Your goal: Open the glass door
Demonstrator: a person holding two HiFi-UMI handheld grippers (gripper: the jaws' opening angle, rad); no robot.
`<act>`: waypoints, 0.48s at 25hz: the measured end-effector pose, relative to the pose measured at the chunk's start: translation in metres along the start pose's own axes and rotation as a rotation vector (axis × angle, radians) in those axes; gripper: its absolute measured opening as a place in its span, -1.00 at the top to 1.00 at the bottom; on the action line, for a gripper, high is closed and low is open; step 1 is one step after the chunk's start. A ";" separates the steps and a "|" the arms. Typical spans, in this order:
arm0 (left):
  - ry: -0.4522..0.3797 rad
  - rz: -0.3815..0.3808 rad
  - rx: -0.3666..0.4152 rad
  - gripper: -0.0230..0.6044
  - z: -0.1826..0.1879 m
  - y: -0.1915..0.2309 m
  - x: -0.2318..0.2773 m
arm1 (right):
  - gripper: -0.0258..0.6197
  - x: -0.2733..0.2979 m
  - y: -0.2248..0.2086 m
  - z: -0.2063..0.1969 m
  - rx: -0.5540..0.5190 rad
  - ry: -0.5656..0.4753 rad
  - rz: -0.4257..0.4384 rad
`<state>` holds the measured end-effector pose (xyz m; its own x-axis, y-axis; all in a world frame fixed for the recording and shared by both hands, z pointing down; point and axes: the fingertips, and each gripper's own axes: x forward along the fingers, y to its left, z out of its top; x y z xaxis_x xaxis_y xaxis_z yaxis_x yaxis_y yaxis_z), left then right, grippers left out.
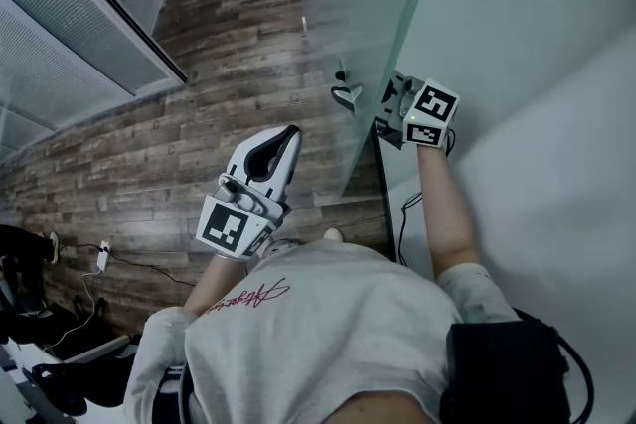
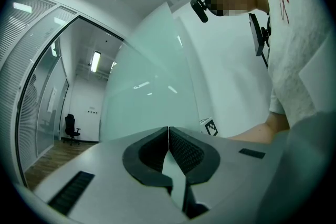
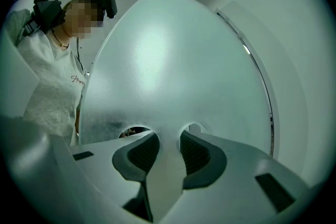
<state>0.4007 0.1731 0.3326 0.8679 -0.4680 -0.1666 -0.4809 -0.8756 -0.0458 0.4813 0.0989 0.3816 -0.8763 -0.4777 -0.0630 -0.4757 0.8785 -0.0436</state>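
One frosted, pale-green glass door [image 1: 370, 5] stands over the brown wood-plank floor [image 1: 229, 65], with one dark lever handle [image 1: 348, 95] near its edge. There are two grippers. The right gripper [image 3: 168, 137], jaws a narrow gap apart, faces the pane close beside the handle. The left gripper [image 2: 168, 129], jaws pressed together and empty, hangs clear of the door.

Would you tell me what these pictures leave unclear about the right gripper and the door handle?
- Head view: the jaws of the right gripper sit behind its marker cube, so contact with the door handle is unclear.
- Right gripper view: the frosted glass door blurs whatever lies behind it.
- Left gripper view: the handle does not show.
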 end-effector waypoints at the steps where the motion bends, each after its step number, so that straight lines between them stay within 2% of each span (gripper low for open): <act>1: -0.001 -0.002 -0.001 0.87 0.000 -0.001 0.000 | 0.53 -0.001 0.000 0.001 -0.001 0.002 0.002; 12: -0.011 -0.008 -0.013 0.87 0.003 -0.004 0.006 | 0.53 -0.010 0.000 0.006 0.008 0.005 0.028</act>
<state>0.4071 0.1738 0.3291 0.8703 -0.4597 -0.1770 -0.4722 -0.8808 -0.0345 0.4904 0.1035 0.3767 -0.8895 -0.4530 -0.0590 -0.4506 0.8913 -0.0502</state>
